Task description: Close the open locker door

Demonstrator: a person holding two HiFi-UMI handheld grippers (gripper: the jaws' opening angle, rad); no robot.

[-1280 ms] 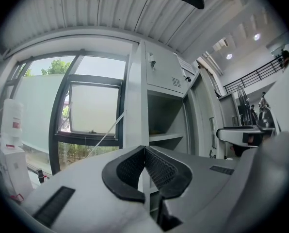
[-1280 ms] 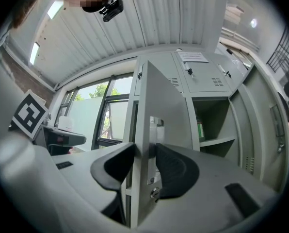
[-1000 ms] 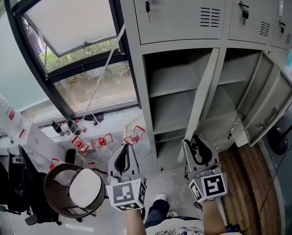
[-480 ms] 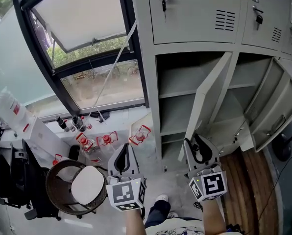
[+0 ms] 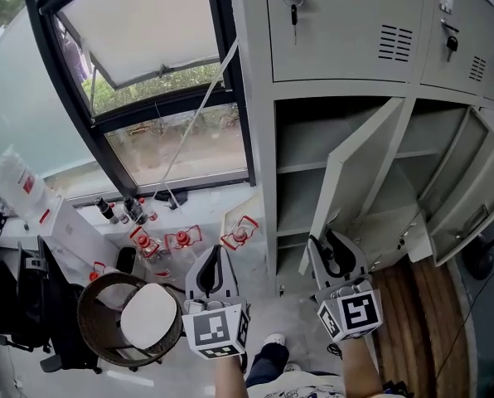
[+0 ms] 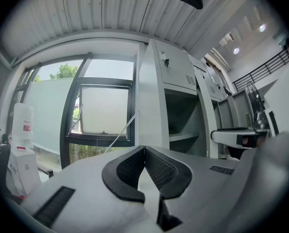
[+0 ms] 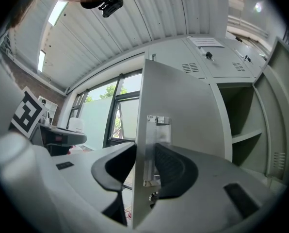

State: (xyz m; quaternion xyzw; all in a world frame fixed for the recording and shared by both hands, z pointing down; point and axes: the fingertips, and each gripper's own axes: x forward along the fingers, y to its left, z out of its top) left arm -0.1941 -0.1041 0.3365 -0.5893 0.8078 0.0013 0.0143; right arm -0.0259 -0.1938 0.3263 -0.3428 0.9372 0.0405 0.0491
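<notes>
The locker door (image 5: 352,179) stands upright, long axis vertical, and half-open. The right gripper (image 5: 326,240), its jaws just closing, pinches the door's free edge. The left gripper (image 5: 216,250) has its jaws pressed together.

The locker door (image 5: 351,172) is a plain pale-grey sheet-metal panel on the lower left compartment (image 5: 293,214) of the locker bank. It stands upright and part-open, swung out from the opening with bare shelves (image 5: 301,169) showing behind it. A small bright latch plate (image 7: 157,121) sits near its free edge.
</notes>
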